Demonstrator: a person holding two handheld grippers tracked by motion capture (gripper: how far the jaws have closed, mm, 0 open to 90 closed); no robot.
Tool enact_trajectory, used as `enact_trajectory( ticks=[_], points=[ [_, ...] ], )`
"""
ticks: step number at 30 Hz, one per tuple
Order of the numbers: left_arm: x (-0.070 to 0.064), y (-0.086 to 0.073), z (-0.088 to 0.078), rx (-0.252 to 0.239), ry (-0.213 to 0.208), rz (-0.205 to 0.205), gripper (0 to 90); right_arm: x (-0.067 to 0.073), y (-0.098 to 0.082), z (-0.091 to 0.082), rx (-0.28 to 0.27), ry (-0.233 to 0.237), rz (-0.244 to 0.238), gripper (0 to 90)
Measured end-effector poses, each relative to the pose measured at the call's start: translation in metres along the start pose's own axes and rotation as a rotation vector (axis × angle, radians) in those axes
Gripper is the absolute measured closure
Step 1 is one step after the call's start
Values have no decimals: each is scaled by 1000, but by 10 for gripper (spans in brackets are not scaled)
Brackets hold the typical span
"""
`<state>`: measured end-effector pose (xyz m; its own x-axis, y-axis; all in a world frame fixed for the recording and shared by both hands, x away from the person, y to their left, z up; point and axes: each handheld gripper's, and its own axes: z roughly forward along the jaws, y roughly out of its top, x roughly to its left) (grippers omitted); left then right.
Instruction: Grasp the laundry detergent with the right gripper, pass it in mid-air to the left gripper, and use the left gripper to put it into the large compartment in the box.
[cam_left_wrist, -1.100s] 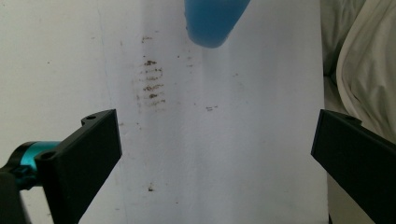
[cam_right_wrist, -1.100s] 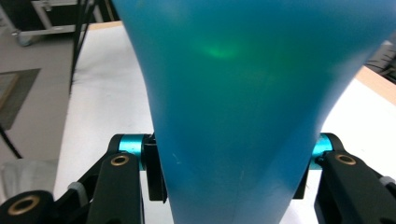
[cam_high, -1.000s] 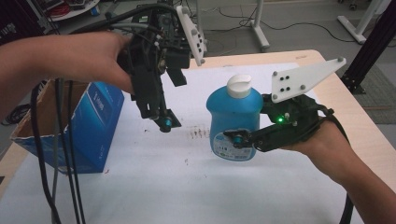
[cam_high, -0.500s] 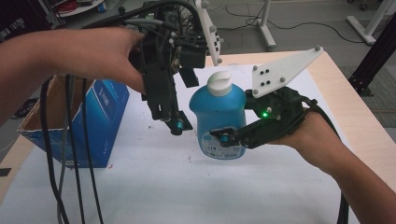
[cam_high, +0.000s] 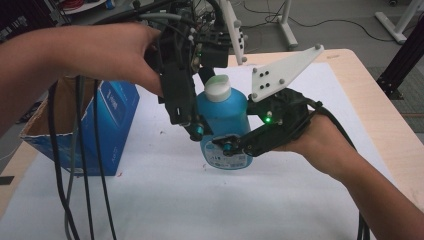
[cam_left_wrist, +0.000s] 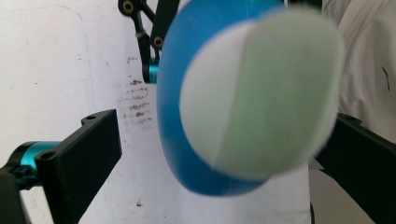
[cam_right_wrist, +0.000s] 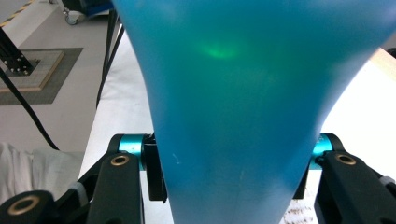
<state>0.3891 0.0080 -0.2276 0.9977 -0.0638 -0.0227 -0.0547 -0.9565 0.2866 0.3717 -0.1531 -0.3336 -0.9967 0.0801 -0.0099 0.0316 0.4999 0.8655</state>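
In the high view the right gripper (cam_high: 231, 148) clamps the lower body of a blue bottle (cam_high: 224, 125), which stands upright over the white sheet (cam_high: 210, 200), just right of the blue box (cam_high: 107, 120). The left gripper (cam_high: 192, 127) comes down from above beside the bottle's white cap (cam_high: 218, 88). In the left gripper view the cap (cam_left_wrist: 261, 93) sits blurred between the two jaws, which stand wide apart and clear of it. In the right gripper view the bottle (cam_right_wrist: 243, 107) is squeezed between both jaws, pads pressed on its sides.
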Motion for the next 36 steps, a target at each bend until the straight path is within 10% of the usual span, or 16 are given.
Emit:
enact_trajectory(
  ticks=[36],
  points=[
    [0, 4, 2, -5, -49, 48, 361, 2, 5, 10, -2, 16, 7, 469]
  ],
)
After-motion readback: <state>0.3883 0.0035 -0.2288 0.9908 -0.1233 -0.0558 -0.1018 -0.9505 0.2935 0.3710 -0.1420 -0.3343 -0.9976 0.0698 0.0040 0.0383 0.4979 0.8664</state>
